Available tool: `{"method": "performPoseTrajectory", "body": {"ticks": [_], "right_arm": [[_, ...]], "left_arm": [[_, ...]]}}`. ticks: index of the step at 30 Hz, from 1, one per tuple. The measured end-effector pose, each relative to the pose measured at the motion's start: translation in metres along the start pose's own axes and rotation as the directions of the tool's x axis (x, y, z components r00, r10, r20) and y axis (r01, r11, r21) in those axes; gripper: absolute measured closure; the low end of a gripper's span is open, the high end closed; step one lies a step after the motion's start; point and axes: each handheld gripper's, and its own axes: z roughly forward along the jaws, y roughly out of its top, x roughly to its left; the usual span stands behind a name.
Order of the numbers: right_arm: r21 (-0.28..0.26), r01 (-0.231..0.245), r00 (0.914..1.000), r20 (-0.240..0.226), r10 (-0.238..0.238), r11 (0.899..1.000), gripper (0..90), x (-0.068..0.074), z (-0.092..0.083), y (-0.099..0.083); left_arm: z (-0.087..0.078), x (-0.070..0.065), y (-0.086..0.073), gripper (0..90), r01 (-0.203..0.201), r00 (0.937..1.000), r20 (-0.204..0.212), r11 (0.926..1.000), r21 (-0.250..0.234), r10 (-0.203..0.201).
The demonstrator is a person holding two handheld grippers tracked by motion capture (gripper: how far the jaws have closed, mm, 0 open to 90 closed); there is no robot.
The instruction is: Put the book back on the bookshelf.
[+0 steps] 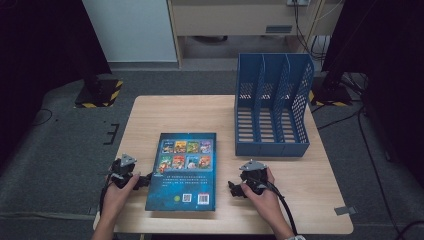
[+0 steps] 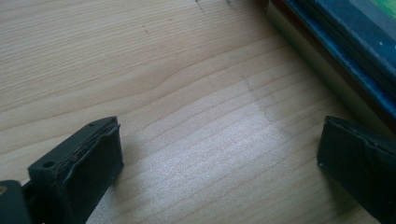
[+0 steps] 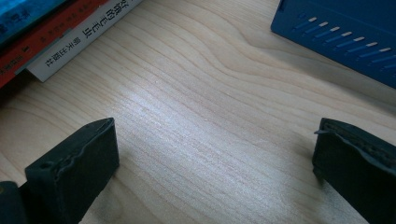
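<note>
A stack of books (image 1: 184, 170) with a dark blue back cover on top lies flat in the middle of the wooden table (image 1: 170, 112). My left gripper (image 1: 146, 181) rests on the table just left of the stack, jaws wide open and pointing at its edge (image 2: 327, 51). Right of the stack, my right gripper (image 1: 233, 189) sits on the table, open, with bare wood between its jaws. In the right gripper view the books' spines (image 3: 60, 37) lie at the upper left and the blue file rack (image 3: 345, 32) at the upper right.
A blue three-slot file rack (image 1: 272, 107) stands at the table's back right. A small grey piece (image 1: 346, 210) lies near the front right corner. Dark stands and cables crowd the floor beyond the table.
</note>
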Motion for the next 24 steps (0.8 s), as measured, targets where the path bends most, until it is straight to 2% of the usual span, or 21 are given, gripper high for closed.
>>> {"method": "performPoseTrajectory", "body": {"ticks": [10,14,19,24], "right_arm": [[0.001,0.004,1.0000,-0.009,-0.004,1.000,0.3,0.000,0.001,0.001],[-0.001,0.000,1.0000,-0.007,0.000,1.000,0.3,0.000,0.001,0.001],[0.000,-0.003,1.0000,-0.004,0.003,1.000,0.3,0.001,0.001,0.001],[0.000,0.003,0.9999,-0.011,-0.003,1.000,0.6,0.000,0.000,0.001]], "left_arm": [[-0.001,0.000,0.000,0.0,0.000,1.0000,0.004,1.0000,-0.003,0.000],[-0.005,0.000,-0.004,2.8,0.004,1.0000,0.004,1.0000,-0.009,-0.004],[-0.021,0.001,-0.008,3.2,0.047,0.9985,-0.024,0.9971,-0.060,-0.048],[-0.028,0.003,-0.003,5.2,0.057,0.9980,-0.021,0.9931,-0.102,-0.060]]}}
